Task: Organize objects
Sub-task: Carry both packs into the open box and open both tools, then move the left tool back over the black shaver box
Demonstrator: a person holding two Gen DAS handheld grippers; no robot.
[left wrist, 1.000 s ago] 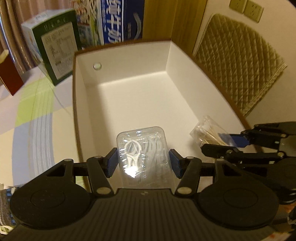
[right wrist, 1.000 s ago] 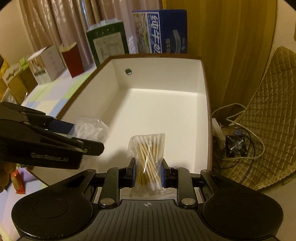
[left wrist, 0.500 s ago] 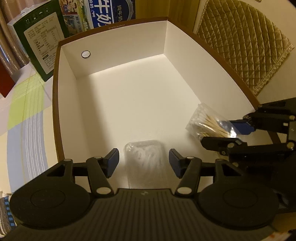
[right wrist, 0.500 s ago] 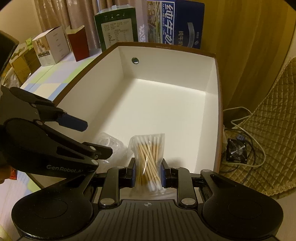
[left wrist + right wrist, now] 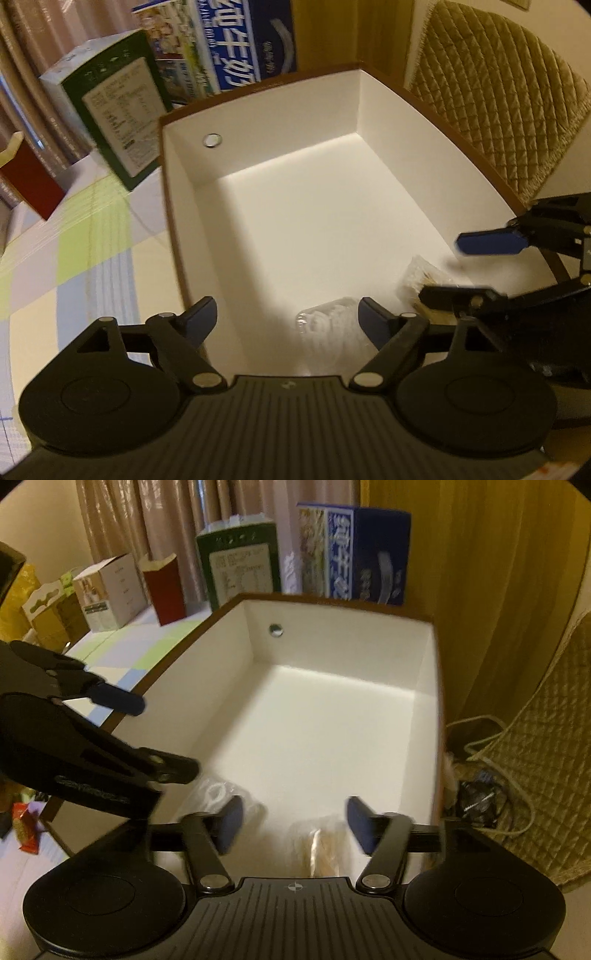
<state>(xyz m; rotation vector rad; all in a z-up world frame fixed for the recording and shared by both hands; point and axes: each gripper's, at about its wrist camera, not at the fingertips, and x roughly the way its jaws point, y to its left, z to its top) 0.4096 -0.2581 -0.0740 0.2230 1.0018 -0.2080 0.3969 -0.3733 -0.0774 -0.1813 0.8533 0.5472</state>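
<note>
A white box with a brown rim stands on the table. A clear plastic case of white bits lies on the box floor at the near end; it also shows in the right wrist view. A clear bag of cotton swabs lies beside it, partly hidden in the left wrist view. My left gripper is open and empty above the case. My right gripper is open and empty above the swab bag.
A green carton, a blue milk box and a dark red box stand behind the white box. More cartons line the far left. A quilted chair and cables lie to the right.
The left gripper let go of the plastic case, which now lies in the box. The right gripper opened and dropped the swab bag beside it. Both grippers have drawn back.
</note>
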